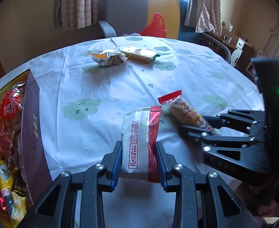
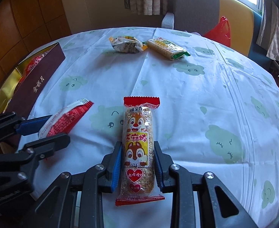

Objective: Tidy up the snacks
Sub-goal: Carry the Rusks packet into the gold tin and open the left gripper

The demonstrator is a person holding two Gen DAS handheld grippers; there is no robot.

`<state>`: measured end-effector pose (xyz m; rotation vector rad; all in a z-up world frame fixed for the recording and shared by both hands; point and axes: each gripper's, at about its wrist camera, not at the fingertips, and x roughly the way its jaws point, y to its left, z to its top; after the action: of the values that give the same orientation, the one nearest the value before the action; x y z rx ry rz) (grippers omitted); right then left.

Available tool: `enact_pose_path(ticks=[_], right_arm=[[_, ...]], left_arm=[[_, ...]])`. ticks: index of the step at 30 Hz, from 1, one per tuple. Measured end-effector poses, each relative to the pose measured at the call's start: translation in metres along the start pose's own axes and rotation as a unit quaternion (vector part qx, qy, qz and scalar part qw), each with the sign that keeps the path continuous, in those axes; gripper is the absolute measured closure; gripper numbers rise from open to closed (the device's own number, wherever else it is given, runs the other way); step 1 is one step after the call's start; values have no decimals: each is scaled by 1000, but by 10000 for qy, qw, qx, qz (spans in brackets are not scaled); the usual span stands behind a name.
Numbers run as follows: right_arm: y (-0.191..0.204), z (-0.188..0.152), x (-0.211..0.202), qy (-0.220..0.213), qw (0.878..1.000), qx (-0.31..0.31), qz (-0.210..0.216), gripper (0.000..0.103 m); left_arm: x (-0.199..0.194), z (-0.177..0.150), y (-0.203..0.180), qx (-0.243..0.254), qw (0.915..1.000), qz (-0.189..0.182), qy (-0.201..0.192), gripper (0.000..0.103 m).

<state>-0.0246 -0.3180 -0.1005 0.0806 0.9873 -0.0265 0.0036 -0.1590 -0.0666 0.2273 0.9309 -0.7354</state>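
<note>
My left gripper [image 1: 138,148] is shut on a white and red Rader Kiss packet [image 1: 141,142], held upright above the table. The same packet [image 2: 63,121] shows in the right wrist view between the left gripper's blue pads. My right gripper [image 2: 137,150] is shut on a sesame stick packet [image 2: 137,148] with a cartoon squirrel; that packet [image 1: 187,114] sticks out of the right gripper [image 1: 200,127] in the left wrist view. A dark red box [image 1: 32,129] with snack packs inside stands at the left. Two more packets lie at the far side: a crumpled one [image 1: 109,57] and a flat cracker pack [image 1: 140,54].
The round table carries a white cloth [image 1: 101,87] with green cloud prints. A grey and yellow chair [image 1: 139,9] with a red plastic bag [image 1: 154,26] stands behind it. Curtains and a window are at the back; a shelf with small items is at the right.
</note>
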Motion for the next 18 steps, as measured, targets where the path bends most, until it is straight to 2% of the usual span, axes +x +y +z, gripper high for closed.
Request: enact_pose_path(ticks=[4,8,13,18], right_arm=[[0,-1,-1,-57,10000,-3,5,72],[1,-2,-1,-81,10000,-27,2,72],[2,-2,-2,-118,9999,-19,-19,72],[1,-2,-3,-118,9999,-24,-28,72]], left_arm=[[-36,8,26,-515,9978,-325,-271,69],[-83,13,74,-1195,9903,-243,-671,69],[-120,2,158,-2253,9704,308,-814,69],[-123,-10,246,-3066,9431,1191,-479,69]])
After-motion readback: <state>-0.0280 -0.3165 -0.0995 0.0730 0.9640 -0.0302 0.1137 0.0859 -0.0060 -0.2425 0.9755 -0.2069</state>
